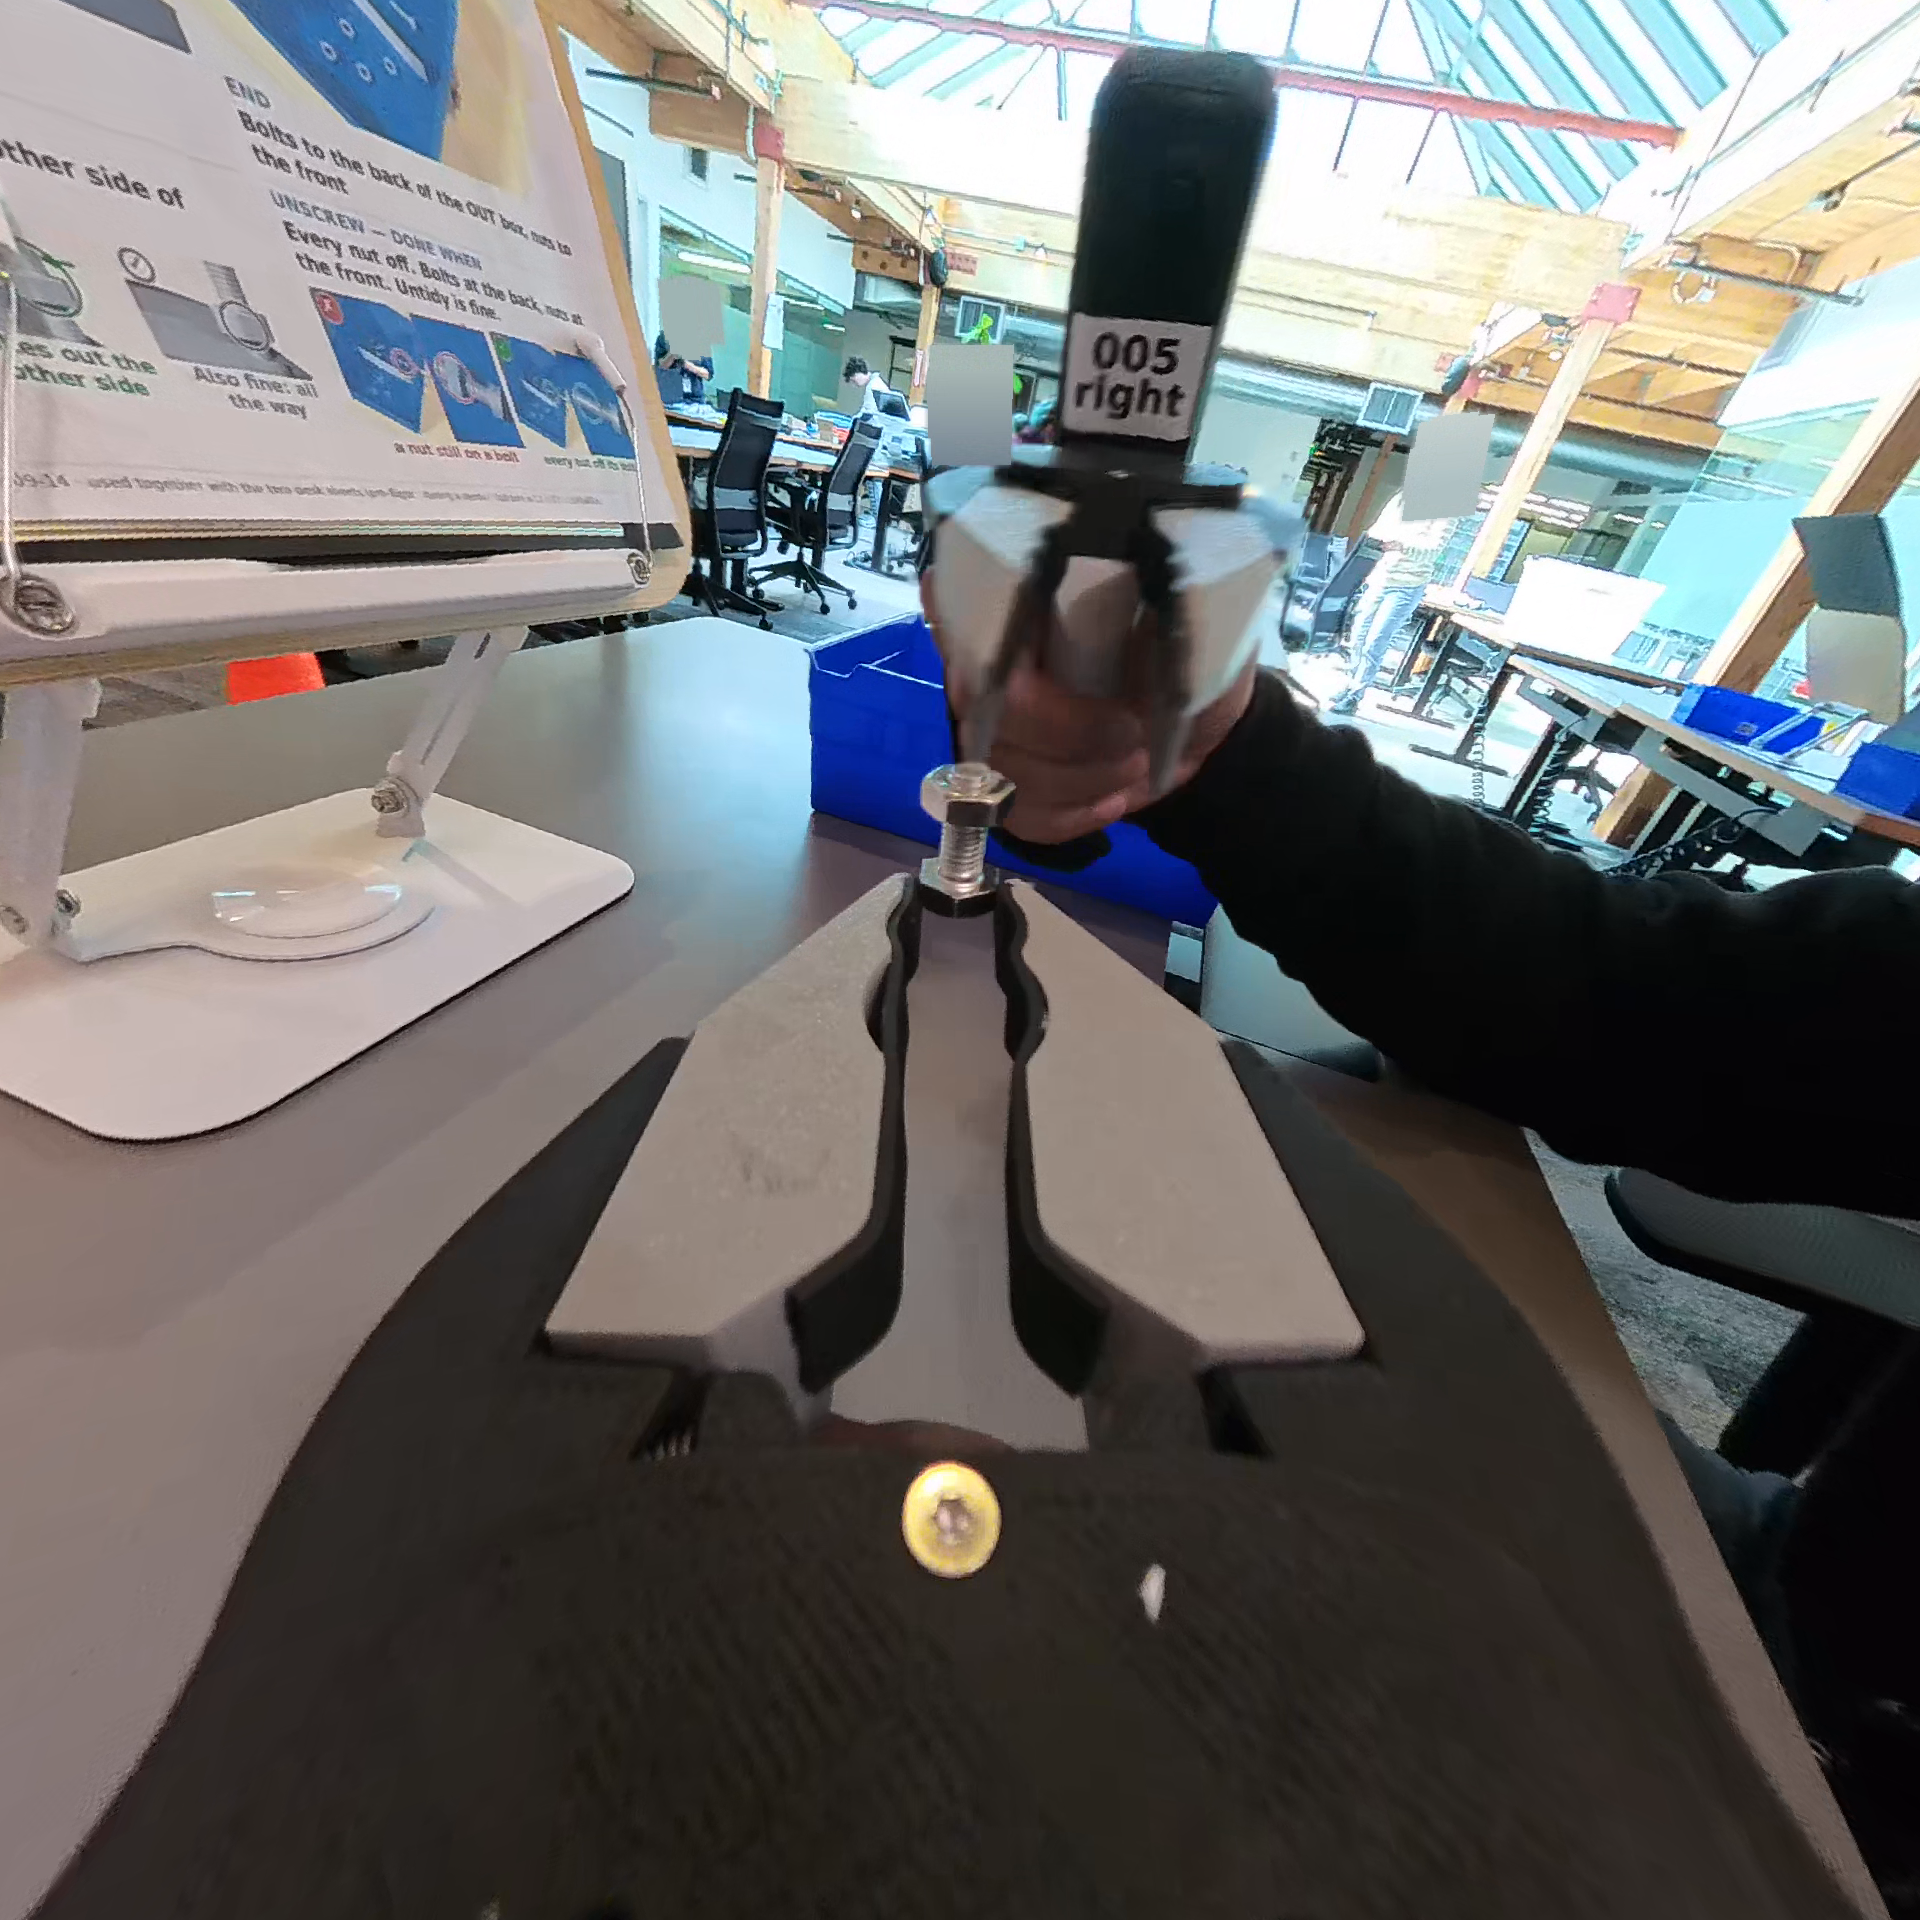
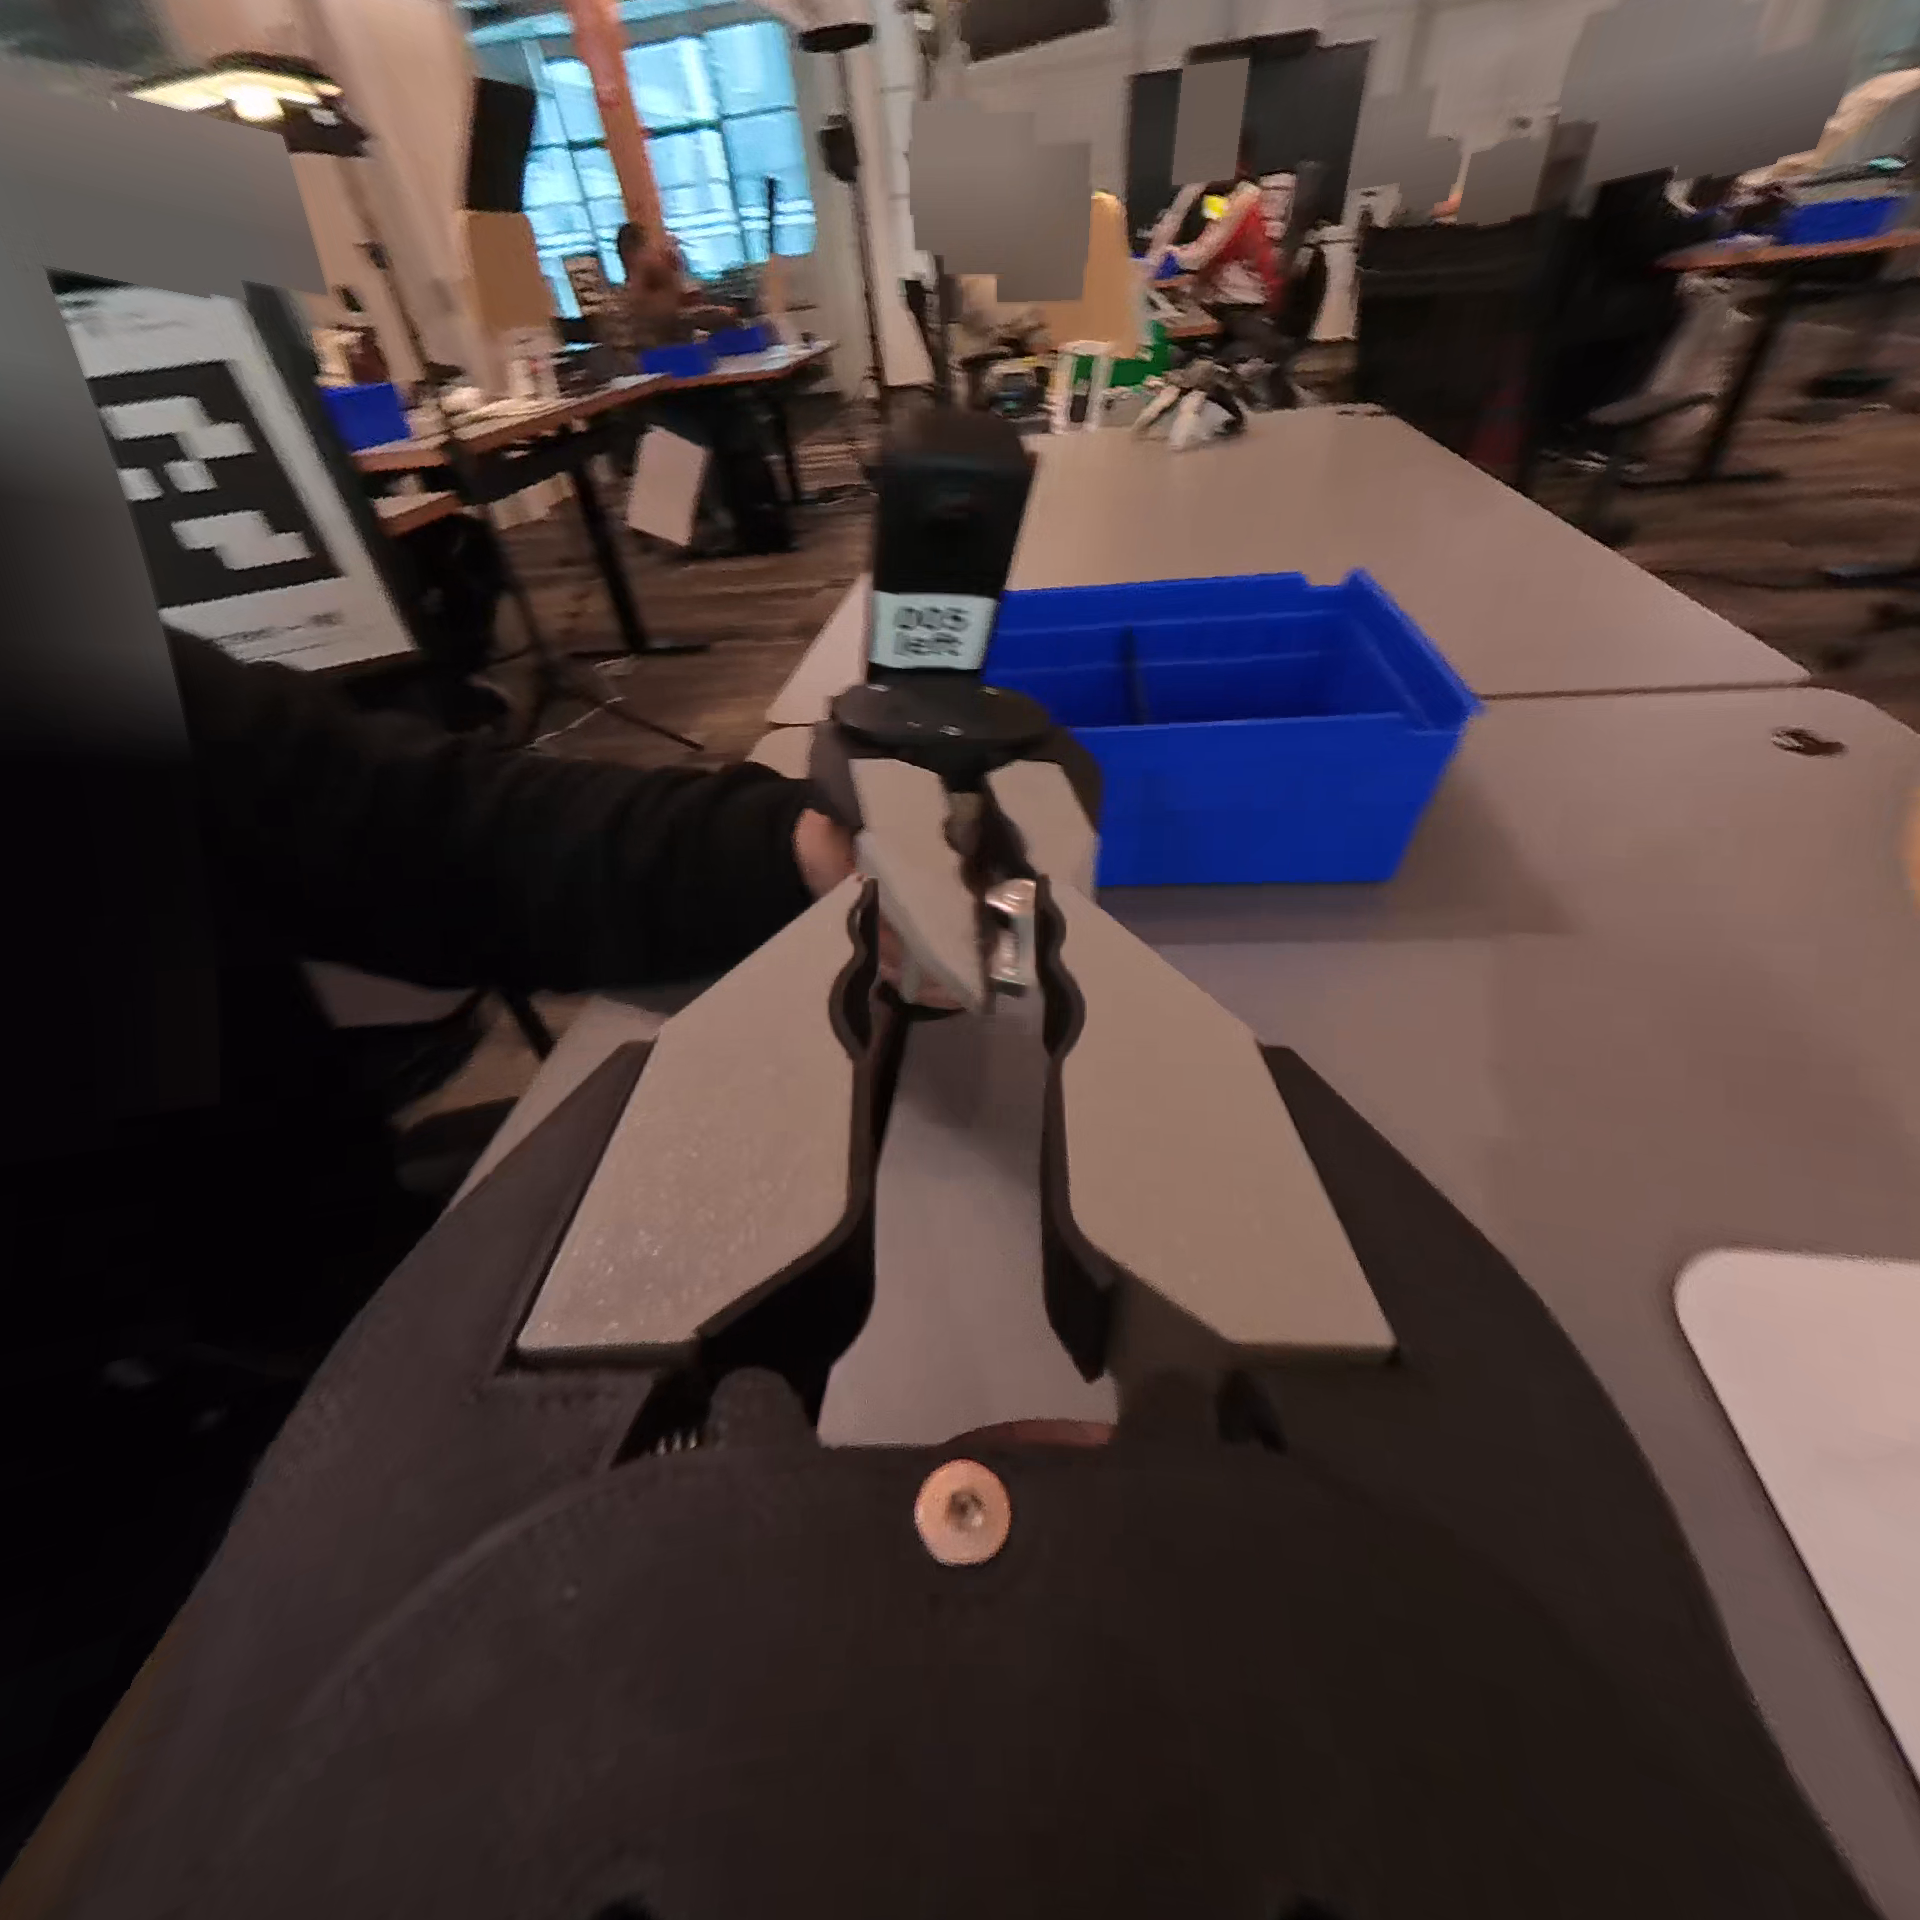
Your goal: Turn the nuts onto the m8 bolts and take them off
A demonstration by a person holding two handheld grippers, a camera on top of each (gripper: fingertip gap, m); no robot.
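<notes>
In the left wrist view my left gripper [image 1: 956, 896] is shut on the head of a silver M8 bolt [image 1: 957, 847], which stands thread up above the table. A hex nut [image 1: 966, 795] sits at the top of the thread. My right gripper [image 1: 1070, 764], held in a hand with a black sleeve, points down from above with its jaws apart; one fingertip is just above the nut. In the right wrist view my right gripper [image 2: 956, 914] is open, with the left gripper [image 2: 971, 982] and the blurred bolt [image 2: 1013, 935] between its fingertips.
A blue bin [image 1: 873, 717] stands on the grey table [image 1: 675, 727] behind the bolt; it also shows in the right wrist view [image 2: 1247, 810]. A white stand with an instruction sheet [image 1: 312, 312] fills the left side. Office desks, chairs and people lie beyond. The tips of one gripper are about 4 cm away from the tips of the other.
</notes>
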